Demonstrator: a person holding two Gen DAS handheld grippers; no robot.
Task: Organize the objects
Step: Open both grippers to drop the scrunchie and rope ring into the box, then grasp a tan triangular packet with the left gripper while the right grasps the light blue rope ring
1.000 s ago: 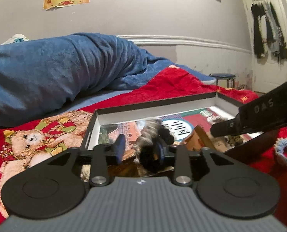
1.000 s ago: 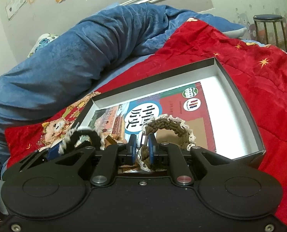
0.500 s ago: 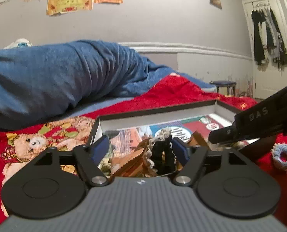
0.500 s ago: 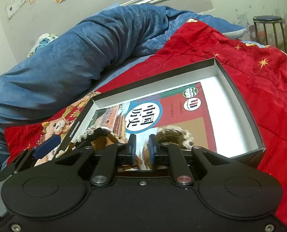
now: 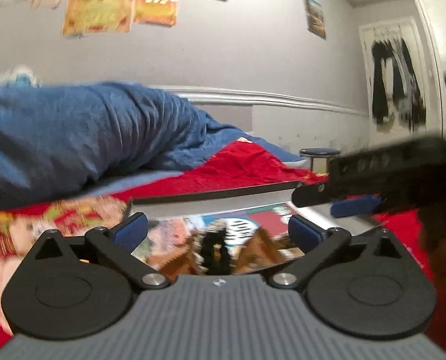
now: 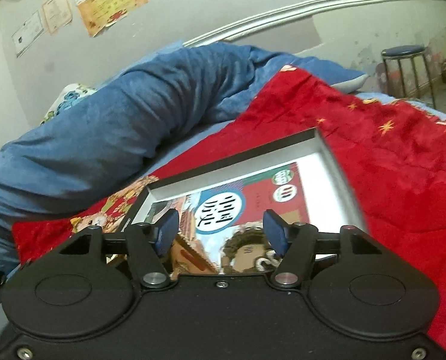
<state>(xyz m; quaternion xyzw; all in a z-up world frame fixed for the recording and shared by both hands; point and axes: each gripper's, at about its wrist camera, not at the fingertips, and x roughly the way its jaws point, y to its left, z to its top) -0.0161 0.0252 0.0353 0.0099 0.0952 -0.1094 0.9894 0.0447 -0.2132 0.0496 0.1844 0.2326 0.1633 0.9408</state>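
Both the left gripper (image 5: 218,229) and right gripper (image 6: 221,232) hang with fingers spread and empty over one black box (image 6: 341,162), where two scrunchies, a black one (image 5: 216,250) and a brown one (image 6: 247,241), lie at six o'clock on a book (image 6: 247,201) bearing unreadable Chinese characters.

A black scrunchie (image 5: 215,247) and a brown scrunchie (image 6: 247,247) lie inside the shallow black-rimmed box (image 6: 340,162).

L cam: my view motion-blurred, dark scrunchie (image 5: 215,247) indistinct | R cam: brown scrunchie (image 6: 247,250) part hidden behind my gripper body | box (image 6: 337,162) near wall hidden
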